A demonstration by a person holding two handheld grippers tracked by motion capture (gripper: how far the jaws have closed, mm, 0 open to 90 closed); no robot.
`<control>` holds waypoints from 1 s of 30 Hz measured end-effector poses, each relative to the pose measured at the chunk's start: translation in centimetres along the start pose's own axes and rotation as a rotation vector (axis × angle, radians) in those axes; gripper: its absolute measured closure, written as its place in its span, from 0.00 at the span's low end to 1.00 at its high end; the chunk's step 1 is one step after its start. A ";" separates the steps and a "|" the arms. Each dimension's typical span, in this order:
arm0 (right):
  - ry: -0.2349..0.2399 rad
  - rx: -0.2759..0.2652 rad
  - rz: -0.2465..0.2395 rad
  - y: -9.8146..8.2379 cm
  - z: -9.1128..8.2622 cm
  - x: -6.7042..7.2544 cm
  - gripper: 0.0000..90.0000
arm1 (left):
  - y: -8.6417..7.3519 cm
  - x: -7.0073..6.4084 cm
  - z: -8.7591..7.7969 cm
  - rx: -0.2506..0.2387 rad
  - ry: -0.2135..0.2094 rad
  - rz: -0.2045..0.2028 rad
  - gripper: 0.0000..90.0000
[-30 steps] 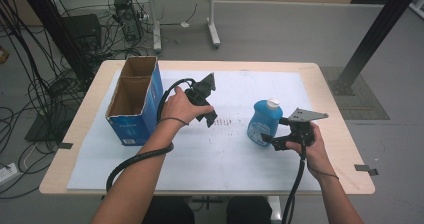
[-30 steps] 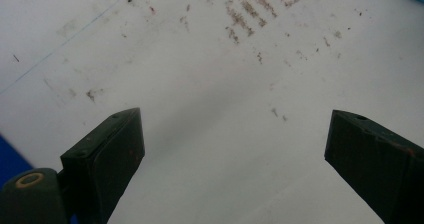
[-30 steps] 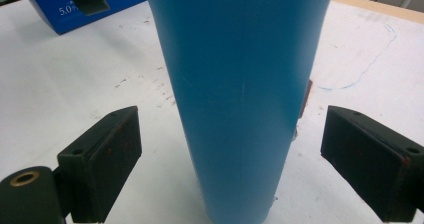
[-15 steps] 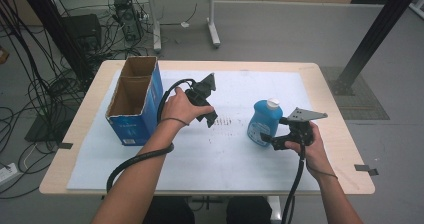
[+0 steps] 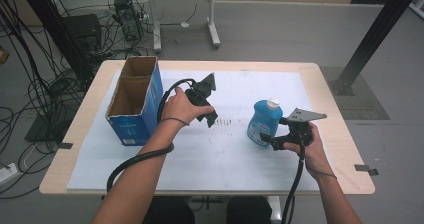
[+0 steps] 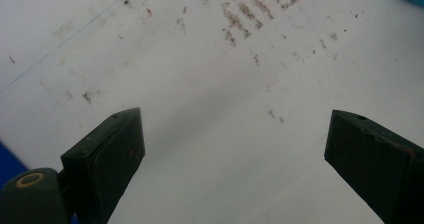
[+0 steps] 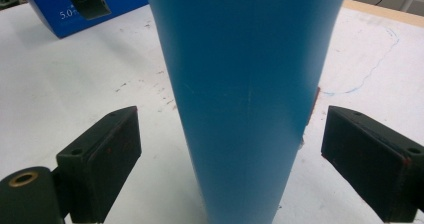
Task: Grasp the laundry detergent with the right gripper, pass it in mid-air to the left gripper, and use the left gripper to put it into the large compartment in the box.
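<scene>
The right gripper [image 7: 227,159] has its jaws spread wide, the blue bottle [image 7: 245,84] upright between them with gaps on both sides: the grasp is set up, not made. Next, I judge, they must close squarely. The left gripper [image 6: 235,169], jaws spread and empty, hovers at nine o'clock of the bottle above the white surface [image 6: 200,84].

The tall blue plastic bottle [image 7: 245,94] looked smooth with a faint sheen and fine scratches; the white paper sheet [image 6: 200,84] was matt and smudged brown, the open blue cardboard box [image 5: 134,100] dull, and the pale wooden table [image 5: 340,114] smooth
</scene>
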State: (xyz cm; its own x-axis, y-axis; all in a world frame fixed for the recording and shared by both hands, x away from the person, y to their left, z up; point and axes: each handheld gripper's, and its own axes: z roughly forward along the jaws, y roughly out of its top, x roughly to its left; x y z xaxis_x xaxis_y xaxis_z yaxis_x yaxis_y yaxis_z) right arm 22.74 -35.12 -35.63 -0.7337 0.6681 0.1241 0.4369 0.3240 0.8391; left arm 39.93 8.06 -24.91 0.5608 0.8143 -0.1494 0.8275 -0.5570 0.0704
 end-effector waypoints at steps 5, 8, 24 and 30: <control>-0.005 -0.006 0.001 -0.1 0.1 0.1 0.10 | 0.0 0.0 0.2 0.003 -0.003 -0.001 0.10; -0.011 -0.011 -0.001 -0.2 0.1 0.1 0.10 | 0.1 -0.1 0.3 0.004 -0.002 0.003 0.11; -0.033 -0.017 -0.006 -0.6 0.9 0.4 0.10 | 0.1 -0.1 0.3 0.003 0.001 -0.001 0.11; -0.032 -0.025 -0.002 -0.9 1.3 0.4 0.10 | 0.2 -0.1 0.1 0.001 0.003 0.000 0.11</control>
State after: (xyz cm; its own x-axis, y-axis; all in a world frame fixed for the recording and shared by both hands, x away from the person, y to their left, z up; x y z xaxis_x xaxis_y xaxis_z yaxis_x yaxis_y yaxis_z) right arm 22.70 -34.28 -36.98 -0.7172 0.6888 0.1056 0.4219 0.3086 0.8525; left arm 40.01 7.87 -25.01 0.5607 0.8150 -0.1461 0.8276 -0.5570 0.0692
